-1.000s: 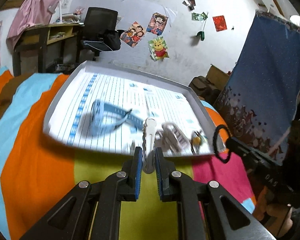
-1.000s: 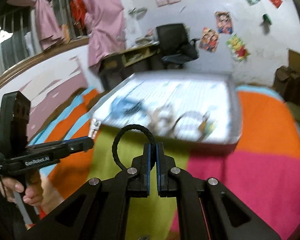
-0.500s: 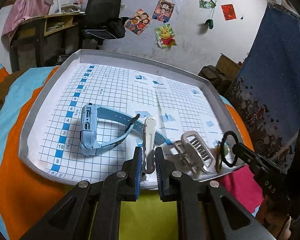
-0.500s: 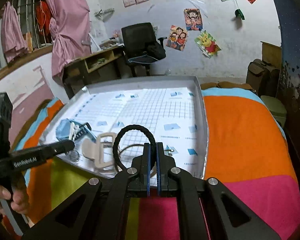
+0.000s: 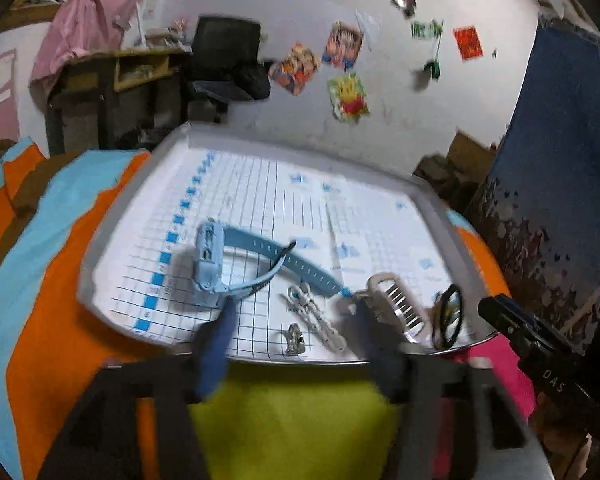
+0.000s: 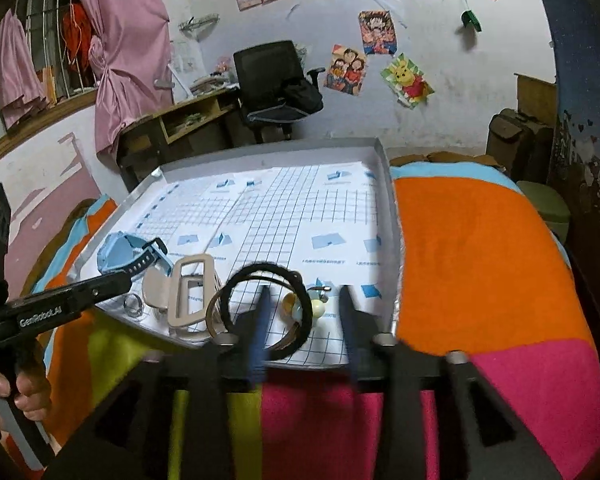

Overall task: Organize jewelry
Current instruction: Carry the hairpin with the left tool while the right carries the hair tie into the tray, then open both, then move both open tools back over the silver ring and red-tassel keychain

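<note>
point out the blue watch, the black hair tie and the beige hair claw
blue watch (image 5: 208, 256), left wrist view, on its case
black hair tie (image 6: 236, 286), right wrist view, left arc
beige hair claw (image 6: 180, 304), right wrist view, frame's left bar

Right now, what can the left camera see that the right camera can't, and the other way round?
Only the left view shows the silver hair clip lying on the tray, and the right gripper from the side. Only the right view shows the person's hand on the left gripper's handle, and the small yellow charm inside the black hair tie. Both show the tray, blue watch, beige claw clip, hair tie, ring and both grippers open.
</note>
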A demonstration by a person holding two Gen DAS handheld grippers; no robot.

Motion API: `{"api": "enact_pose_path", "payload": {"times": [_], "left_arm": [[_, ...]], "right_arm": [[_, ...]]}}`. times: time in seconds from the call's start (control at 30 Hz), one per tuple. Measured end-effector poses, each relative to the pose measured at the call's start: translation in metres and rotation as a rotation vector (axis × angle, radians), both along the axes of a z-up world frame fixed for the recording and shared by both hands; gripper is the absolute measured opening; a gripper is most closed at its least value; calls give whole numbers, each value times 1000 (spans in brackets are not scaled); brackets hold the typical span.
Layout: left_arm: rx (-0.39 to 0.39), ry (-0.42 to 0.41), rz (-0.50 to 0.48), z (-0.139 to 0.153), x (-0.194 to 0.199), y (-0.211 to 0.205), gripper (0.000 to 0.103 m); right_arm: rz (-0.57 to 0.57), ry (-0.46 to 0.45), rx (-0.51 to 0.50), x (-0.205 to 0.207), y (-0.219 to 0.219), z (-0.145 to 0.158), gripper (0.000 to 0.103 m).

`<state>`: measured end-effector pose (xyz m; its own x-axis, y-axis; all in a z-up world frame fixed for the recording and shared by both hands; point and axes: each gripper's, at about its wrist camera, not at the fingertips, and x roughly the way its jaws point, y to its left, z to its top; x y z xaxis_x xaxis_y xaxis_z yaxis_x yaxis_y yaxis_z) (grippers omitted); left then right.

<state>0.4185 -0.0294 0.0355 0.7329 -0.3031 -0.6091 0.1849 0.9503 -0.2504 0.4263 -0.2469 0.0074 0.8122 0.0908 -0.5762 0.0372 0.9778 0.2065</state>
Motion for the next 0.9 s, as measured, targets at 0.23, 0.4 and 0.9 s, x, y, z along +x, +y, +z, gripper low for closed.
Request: {"api": "enact_pose_path", "payload": {"times": [0.23,0.4,0.9], "left_arm": [[-18,-174,61,38,-59,9,99],[7,-287,103,63,-110,14,103],[67,-422,143,75,-257,28,103]], "right_arm": [[-16,-111,-21,-39,-4,30,45],[-24,-224,-51,-87,-3,62,73],[93,-372,-91,-238,19,108,101]]}}
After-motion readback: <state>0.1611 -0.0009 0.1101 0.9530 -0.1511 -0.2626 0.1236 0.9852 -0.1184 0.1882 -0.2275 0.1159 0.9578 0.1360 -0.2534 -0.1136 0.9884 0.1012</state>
